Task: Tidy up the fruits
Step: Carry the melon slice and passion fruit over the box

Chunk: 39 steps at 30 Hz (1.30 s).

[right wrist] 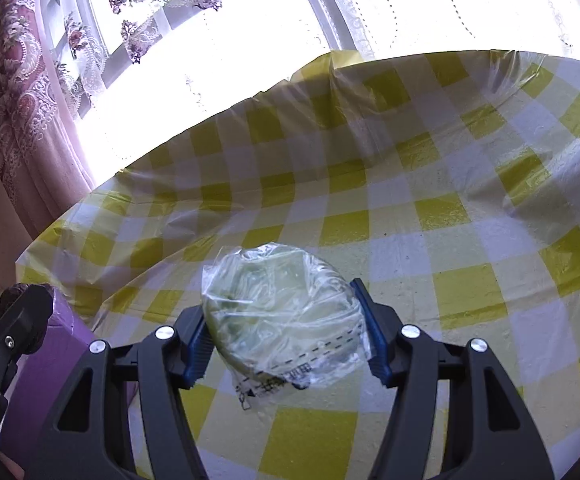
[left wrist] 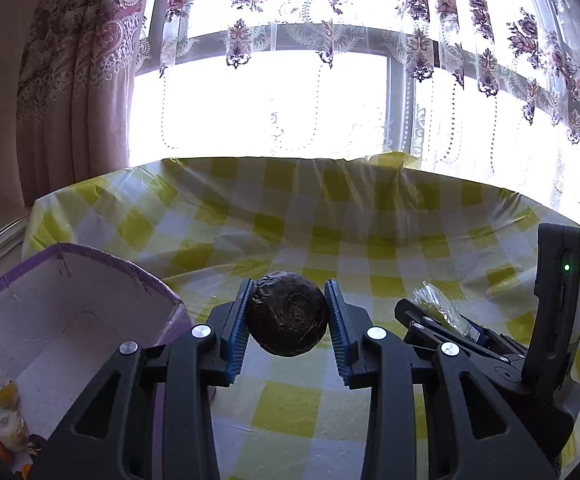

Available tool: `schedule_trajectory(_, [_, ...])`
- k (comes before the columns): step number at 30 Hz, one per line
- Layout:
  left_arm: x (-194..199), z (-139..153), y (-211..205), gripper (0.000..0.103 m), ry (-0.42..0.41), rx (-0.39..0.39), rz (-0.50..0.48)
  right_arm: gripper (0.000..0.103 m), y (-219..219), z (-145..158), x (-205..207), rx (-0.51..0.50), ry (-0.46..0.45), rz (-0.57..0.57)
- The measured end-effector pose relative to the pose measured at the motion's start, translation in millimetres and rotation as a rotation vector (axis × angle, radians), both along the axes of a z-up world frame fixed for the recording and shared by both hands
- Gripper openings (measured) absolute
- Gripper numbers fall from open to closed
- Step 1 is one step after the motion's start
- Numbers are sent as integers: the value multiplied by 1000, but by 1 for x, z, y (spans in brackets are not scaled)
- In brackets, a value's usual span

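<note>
Fruit sits in both grippers above a table [left wrist: 290, 216] covered with a yellow-and-white checked cloth. From the left wrist camera, the left gripper [left wrist: 288, 322] has its blue pads pressed narrowly against a dark, wrinkled round fruit [left wrist: 287, 314], one pad at its nine o'clock side and one at its three o'clock side, holding it clear of the cloth. At eight o'clock from this fruit stands a purple-edged box [left wrist: 65, 304] with a pale inside; small yellowish fruits [left wrist: 7, 416] lie in its near corner, too blurred to name. At three o'clock the right gripper [left wrist: 434, 312] shows beside it, carrying something in crinkled plastic. From the right wrist camera, that gripper is closed at a middling width on a pale green fruit in a clear plastic bag [right wrist: 281, 312], the pads touching the bag on both sides. A window with flowered curtains [left wrist: 85, 60] fills the twelve o'clock part of both views.
</note>
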<state>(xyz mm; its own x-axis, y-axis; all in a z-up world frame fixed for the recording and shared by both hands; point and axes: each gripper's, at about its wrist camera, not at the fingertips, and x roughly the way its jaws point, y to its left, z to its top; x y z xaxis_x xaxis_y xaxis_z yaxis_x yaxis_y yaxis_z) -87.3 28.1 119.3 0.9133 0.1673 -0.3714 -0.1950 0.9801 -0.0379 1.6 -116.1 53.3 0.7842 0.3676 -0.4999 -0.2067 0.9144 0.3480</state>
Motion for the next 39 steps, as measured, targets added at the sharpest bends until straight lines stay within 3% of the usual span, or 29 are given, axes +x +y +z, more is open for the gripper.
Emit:
schedule_trajectory(10, [-66,39,43,34,-100,-2,108,62,39,70,-63,25,-212,121])
schedule_trajectory(18, [-116,56,92,34,-147,2,225,62,80,104,-108,23,-325,247])
schedule_trajectory(29, [-162,53,149,34,-139,47,378,62,143,110,-146,-51,-387,385])
schedule_trajectory(33, [-174,49,169,34,-120,15,400,62,168,106,-159,-95,-400,443])
schedule_trajectory(39, [-170,46,189,34,-17,30,405,62,203,98,-170,-180,-374,528])
